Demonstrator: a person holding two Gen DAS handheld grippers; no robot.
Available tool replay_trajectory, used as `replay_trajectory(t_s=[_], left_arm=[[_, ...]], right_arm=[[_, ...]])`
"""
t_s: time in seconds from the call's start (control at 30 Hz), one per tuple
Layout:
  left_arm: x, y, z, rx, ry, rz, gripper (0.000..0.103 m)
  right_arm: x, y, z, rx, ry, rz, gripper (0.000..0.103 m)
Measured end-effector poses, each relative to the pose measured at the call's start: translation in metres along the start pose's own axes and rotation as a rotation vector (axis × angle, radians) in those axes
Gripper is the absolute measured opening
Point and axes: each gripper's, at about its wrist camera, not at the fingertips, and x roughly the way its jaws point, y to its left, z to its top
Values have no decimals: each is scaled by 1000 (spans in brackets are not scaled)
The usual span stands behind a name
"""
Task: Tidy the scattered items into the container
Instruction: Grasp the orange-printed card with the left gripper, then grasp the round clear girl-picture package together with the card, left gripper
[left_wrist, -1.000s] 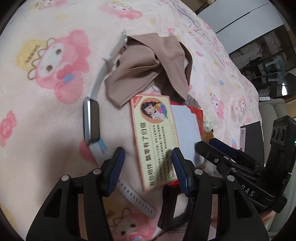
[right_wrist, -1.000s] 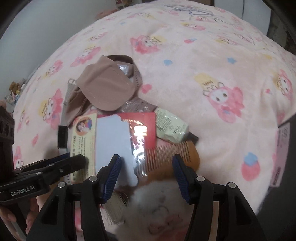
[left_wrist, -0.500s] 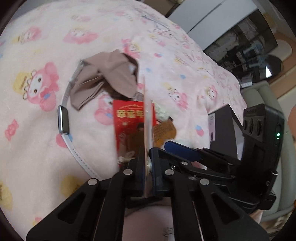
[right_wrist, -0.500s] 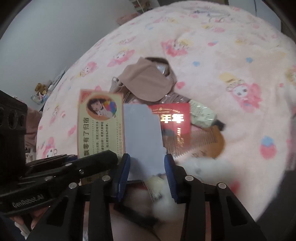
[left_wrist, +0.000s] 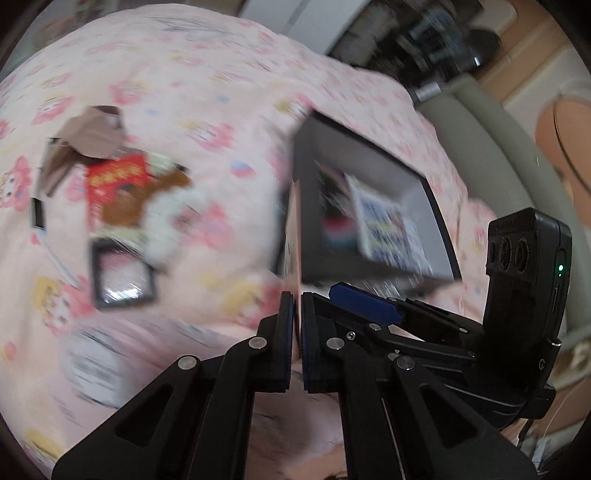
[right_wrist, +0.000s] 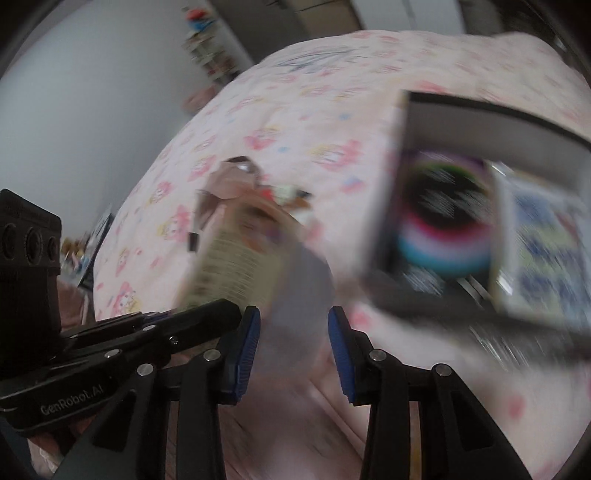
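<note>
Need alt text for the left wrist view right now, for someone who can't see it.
Blurred by motion: the left hand-held gripper is shut on a thin card seen edge-on, in front of an open dark box on a pink cartoon-print blanket. A pile of scattered items lies left; the right hand-held gripper is alongside.

Soft indoor light, heavy motion blur, fisheye bending, dark corners

Two tongs are in view: the left tongs (left_wrist: 297, 306) pinch one thin card (left_wrist: 294, 236), and the right tongs (right_wrist: 293, 325) grip one pale grey-blue flat piece (right_wrist: 303, 280). One dark box (left_wrist: 369, 155) sits on the bed (left_wrist: 221, 92) with two blurred printed items inside. In the pile lie one beige cloth (left_wrist: 88, 134), one red packet (left_wrist: 118, 177), one brown comb (left_wrist: 125, 210) and one white fluffy thing (left_wrist: 166, 225). Just beside the pile lies one black-framed square (left_wrist: 123, 273).
</note>
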Motion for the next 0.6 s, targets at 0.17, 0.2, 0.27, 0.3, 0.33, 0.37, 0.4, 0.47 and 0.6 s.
replay_trajectory(t_s=[0.17, 0.2, 0.27, 0.3, 0.33, 0.37, 0.4, 0.47, 0.6], left_arm=[[33, -55, -20, 106, 55, 89, 8], [39, -62, -21, 118, 61, 97, 11], [50, -78, -24, 138, 77, 97, 15], [56, -83, -25, 139, 88, 92, 15], [63, -88, -26, 140, 102, 88, 15], [69, -94, -28, 148, 111, 97, 16], [73, -99, -30, 158, 116, 107, 20], [80, -106, -32, 165, 130, 110, 23], [70, -114, -31, 189, 98, 97, 30]], right_arm=[[-25, -52, -36, 114, 6, -28, 35], [-30, -61, -42, 132, 5, -51, 35], [-41, -76, -50, 159, -10, -95, 35], [-48, -83, -53, 171, -24, -120, 35], [-56, -90, -56, 183, -39, -136, 35], [-63, -96, -56, 197, -55, -143, 35], [-69, -101, -57, 211, -71, -137, 36], [-80, -108, -58, 229, -104, -112, 38], [-91, -111, -60, 235, -142, -96, 38]])
